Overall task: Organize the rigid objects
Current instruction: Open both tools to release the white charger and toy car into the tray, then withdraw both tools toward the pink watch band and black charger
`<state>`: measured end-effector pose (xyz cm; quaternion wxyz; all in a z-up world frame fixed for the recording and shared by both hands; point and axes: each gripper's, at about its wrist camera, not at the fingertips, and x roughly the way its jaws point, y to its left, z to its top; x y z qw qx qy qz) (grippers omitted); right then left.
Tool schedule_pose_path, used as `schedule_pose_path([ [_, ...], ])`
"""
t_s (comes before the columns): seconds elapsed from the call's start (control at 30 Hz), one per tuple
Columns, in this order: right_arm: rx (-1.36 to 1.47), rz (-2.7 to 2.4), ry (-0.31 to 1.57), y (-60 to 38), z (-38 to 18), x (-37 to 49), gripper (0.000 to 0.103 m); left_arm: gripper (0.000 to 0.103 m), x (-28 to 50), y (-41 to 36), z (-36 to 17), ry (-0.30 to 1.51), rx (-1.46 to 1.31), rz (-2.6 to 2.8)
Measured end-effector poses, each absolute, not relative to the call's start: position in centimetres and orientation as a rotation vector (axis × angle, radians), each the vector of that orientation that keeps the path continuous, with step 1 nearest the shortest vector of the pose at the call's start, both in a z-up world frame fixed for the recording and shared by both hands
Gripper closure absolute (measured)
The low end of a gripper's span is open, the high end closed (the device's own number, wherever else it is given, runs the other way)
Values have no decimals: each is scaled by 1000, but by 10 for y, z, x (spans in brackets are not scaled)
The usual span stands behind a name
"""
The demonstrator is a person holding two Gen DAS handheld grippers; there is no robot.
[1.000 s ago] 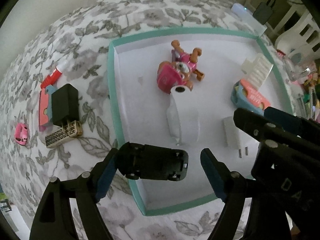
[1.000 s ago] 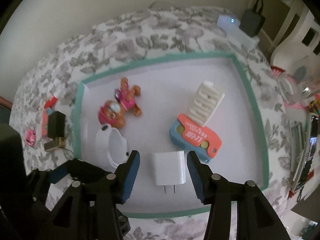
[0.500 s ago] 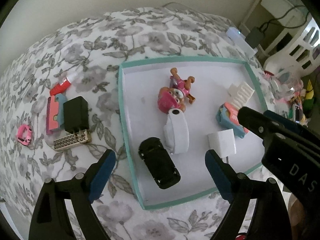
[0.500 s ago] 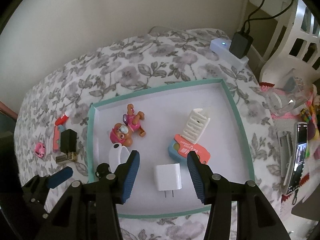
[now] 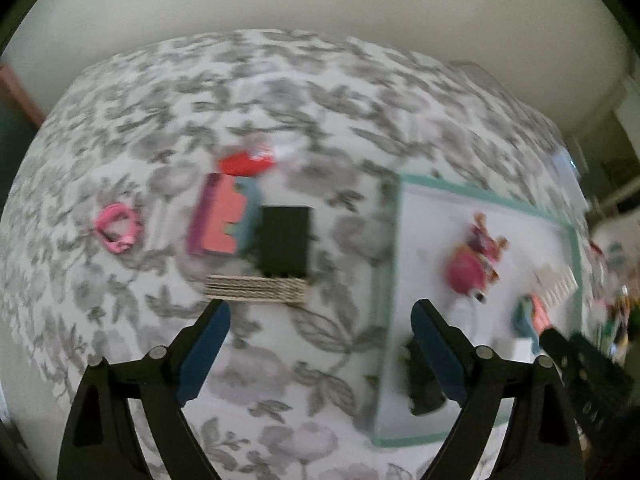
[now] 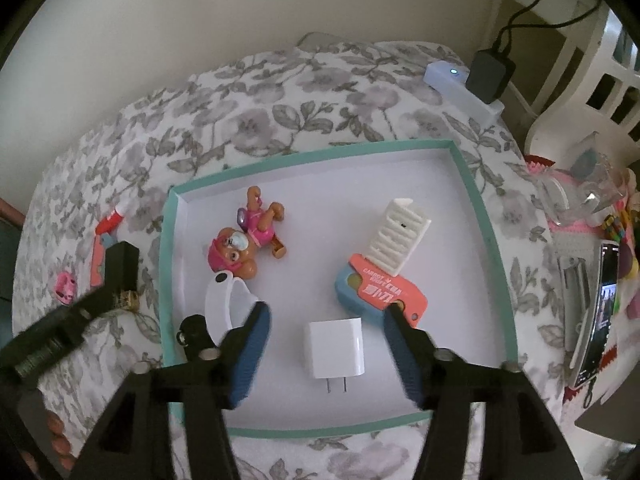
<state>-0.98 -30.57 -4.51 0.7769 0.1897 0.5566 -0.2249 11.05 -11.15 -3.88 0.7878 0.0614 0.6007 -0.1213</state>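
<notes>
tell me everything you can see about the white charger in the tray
The white charger is a small rounded cube of smooth, glossy plastic with two metal prongs at its near end. It lies flat on the white floor of the teal-rimmed tray, toward the front edge, prongs toward the camera. Nothing touches it: the right gripper hovers above it with fingers spread wide on either side.

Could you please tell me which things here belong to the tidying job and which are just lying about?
Job:
teal-rimmed tray
pup figure
white charger
white comb
black charger outside the tray
pink ring outside the tray
left hand-held gripper, open

Lying about:
phone
power strip
</notes>
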Motion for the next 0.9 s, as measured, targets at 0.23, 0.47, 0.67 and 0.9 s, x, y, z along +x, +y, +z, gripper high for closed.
schedule_pose_path([
  [0.23, 359, -453, 1225, -287, -51, 1, 26, 4, 122, -88, -37, 1290, 86, -189],
  [0.47, 324, -433, 1218, -274, -52, 8, 18, 4, 126, -79, -38, 1304, 59, -179],
  [0.67, 314, -393, 1190, -263, -49, 13, 0, 4, 138, -56, -35, 1298, 12, -139],
  [0.9, 282, -366, 1160, -249, -43, 20, 0, 4, 153, -15, -28, 1270, -40, -63],
])
